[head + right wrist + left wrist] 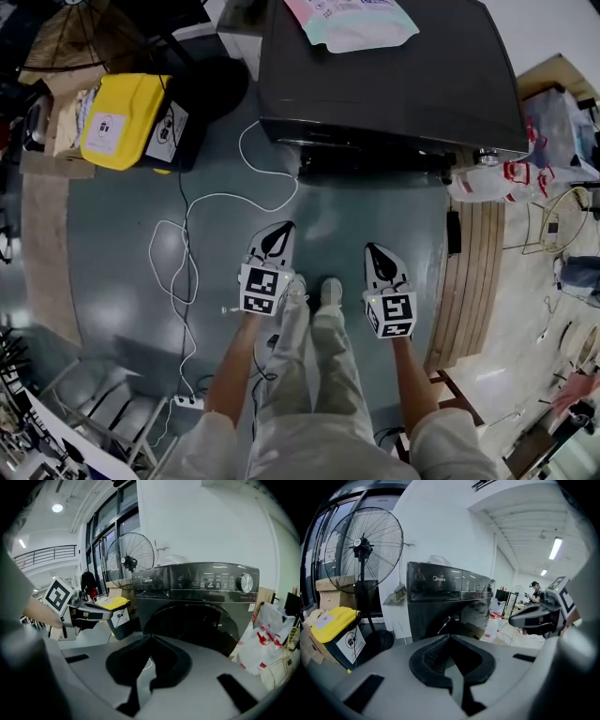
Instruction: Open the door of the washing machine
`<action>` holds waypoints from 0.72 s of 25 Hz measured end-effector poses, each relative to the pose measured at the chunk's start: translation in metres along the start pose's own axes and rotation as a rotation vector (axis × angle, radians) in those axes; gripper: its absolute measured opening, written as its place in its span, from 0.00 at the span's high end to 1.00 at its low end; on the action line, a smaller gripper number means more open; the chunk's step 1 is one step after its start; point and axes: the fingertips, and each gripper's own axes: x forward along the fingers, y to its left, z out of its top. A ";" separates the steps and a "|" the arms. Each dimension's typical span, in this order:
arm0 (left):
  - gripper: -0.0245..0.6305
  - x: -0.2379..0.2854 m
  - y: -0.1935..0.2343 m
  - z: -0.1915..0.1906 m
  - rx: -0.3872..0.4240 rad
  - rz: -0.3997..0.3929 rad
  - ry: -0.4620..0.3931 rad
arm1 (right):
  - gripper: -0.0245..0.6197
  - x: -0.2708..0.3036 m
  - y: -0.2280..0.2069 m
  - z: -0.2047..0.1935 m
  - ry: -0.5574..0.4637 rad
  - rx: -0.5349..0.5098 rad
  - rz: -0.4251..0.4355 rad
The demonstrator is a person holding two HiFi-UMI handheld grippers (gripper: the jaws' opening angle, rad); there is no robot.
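Observation:
The black front-loading washing machine point(394, 75) stands ahead of me, its top toward the upper edge of the head view. In the right gripper view its round dark door point(192, 625) looks closed, under a control panel with a knob point(244, 582). My left gripper point(281, 231) and right gripper point(372, 249) hang side by side above the green floor, short of the machine and touching nothing. Both point toward it. The left gripper point(450, 636) has its jaws together with nothing between them. The right gripper point(151, 637) likewise has its tips meeting, empty.
A yellow bin point(122, 117) and a standing fan point(363, 550) are left of the machine. A white cable point(187, 244) loops over the floor to a power strip point(187, 401). Plastic bags point(497, 178) and a wooden pallet point(473, 272) lie at the right. A packet point(352, 21) lies on the machine.

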 end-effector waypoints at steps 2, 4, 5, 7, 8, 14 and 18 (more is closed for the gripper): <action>0.95 0.008 0.003 -0.005 -0.001 -0.002 -0.006 | 0.96 0.007 -0.001 -0.001 -0.011 0.008 -0.006; 0.95 0.015 0.006 -0.011 -0.005 -0.004 -0.009 | 0.96 0.015 -0.004 -0.002 -0.022 0.013 -0.013; 0.95 0.018 0.007 -0.013 -0.003 -0.005 -0.011 | 0.96 0.018 -0.004 -0.003 -0.025 0.014 -0.014; 0.95 0.024 0.008 -0.018 0.003 -0.009 -0.015 | 0.96 0.023 -0.004 -0.007 -0.029 0.011 -0.015; 0.95 0.027 0.009 -0.021 0.005 -0.011 -0.015 | 0.96 0.026 -0.004 -0.009 -0.029 0.008 -0.014; 0.95 0.047 0.016 -0.037 0.022 -0.022 -0.027 | 0.96 0.038 -0.003 -0.029 -0.016 -0.004 -0.009; 0.95 0.059 0.014 -0.040 0.143 -0.038 -0.032 | 0.96 0.041 -0.005 -0.046 0.005 0.000 -0.008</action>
